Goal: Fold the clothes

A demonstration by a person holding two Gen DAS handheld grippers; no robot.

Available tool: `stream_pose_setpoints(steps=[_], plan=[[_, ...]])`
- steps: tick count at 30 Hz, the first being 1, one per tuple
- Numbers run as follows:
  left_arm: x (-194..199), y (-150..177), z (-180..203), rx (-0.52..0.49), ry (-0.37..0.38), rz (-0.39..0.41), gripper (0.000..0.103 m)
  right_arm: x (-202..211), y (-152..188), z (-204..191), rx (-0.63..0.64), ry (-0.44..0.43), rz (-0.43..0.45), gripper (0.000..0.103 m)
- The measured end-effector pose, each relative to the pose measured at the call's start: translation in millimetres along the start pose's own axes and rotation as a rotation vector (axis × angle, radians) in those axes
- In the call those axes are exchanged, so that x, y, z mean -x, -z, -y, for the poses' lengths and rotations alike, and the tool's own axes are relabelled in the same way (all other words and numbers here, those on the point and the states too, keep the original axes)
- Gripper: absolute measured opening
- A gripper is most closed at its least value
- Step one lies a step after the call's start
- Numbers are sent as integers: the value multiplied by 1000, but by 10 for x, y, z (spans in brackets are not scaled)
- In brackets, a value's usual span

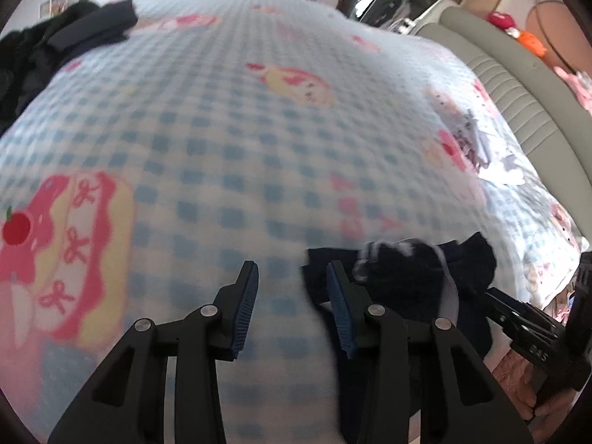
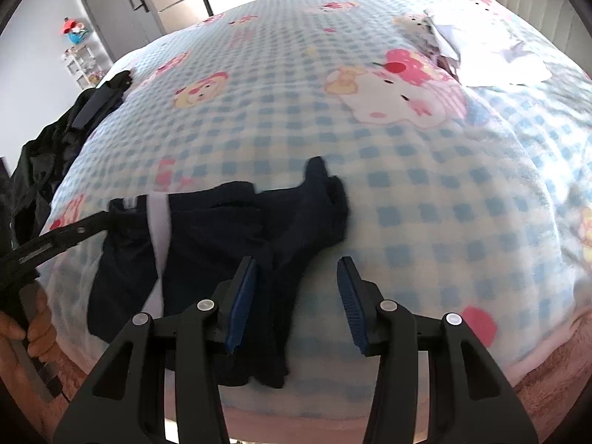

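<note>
A dark navy garment (image 2: 222, 244) with a white band (image 2: 158, 218) lies crumpled on the blue-checked blanket (image 2: 425, 192) near the bed's front edge. My right gripper (image 2: 298, 270) hovers open just above the garment's right part; its left finger is over the cloth and its right finger over bare blanket. In the left wrist view the same garment (image 1: 407, 273) lies to the right of my left gripper (image 1: 292, 277), which is open with only blanket between its fingers. Its right finger overlaps the garment's left edge. The right gripper (image 1: 497, 298) shows at the garment's right side.
A heap of black clothes (image 1: 40, 51) (image 2: 51, 148) sits at the bed's far left corner. White printed cloth (image 2: 488, 51) lies near the beige padded headboard (image 1: 518, 85). A hand (image 2: 37, 329) holds the left gripper's handle. A grey door (image 2: 111, 11) stands beyond the bed.
</note>
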State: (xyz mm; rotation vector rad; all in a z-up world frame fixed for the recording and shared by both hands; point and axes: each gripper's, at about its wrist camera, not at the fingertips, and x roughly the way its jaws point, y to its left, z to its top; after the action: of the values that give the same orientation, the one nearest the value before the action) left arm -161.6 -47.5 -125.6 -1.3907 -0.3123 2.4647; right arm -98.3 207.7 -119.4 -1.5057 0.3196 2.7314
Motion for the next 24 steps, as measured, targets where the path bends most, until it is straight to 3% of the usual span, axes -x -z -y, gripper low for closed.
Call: stream_pose_setpoints(steps=[5, 9, 12, 17, 20, 24], plan=[[192, 130, 40, -30, 82, -9, 34, 1, 74, -262, 99, 2, 5, 46], [120, 291, 194, -120, 57, -80, 30, -120, 131, -259, 96, 27, -31, 46], [145, 327, 191, -126, 53, -93, 30, -155, 147, -132, 53, 34, -52, 46], [328, 173, 145, -68, 158, 40, 28, 24, 100, 16, -3, 22, 3, 46], [199, 185, 307, -134, 106, 24, 28, 60, 67, 41, -16, -21, 25, 47], [19, 206, 529, -226, 33, -3, 30, -140, 117, -23, 24, 9, -39, 47]])
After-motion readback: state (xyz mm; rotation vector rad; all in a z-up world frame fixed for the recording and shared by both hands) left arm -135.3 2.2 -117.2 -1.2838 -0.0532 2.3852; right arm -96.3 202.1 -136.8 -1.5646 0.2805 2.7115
